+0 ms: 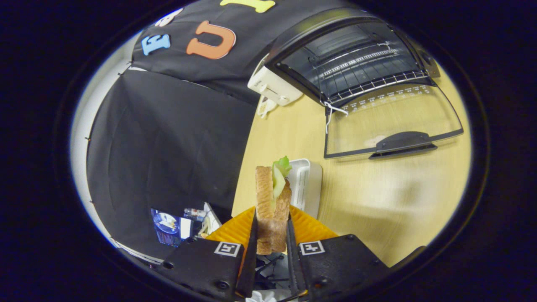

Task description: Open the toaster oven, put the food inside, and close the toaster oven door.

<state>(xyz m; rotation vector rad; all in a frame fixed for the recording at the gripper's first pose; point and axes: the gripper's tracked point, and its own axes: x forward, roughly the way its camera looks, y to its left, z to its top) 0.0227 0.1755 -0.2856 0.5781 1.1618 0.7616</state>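
the gripper (272, 235) is clamped on a sandwich (272, 205), both fingers pressing its bread sides, lettuce poking out at the top. under the sandwich sits an orange ridged plate (235, 230), and just beyond the sandwich a white slotted tray (308, 184). further past the sandwich, the toaster oven (352, 54) stands with its glass door (390, 121) dropped flat onto the pale wooden table (377, 197), wire rack (369, 79) showing inside. a white box (272, 86) sits beside the oven. black cloth (168, 147) hangs off to the side of the sandwich.

evenly lit, strong fisheye bending, slight motion blur.
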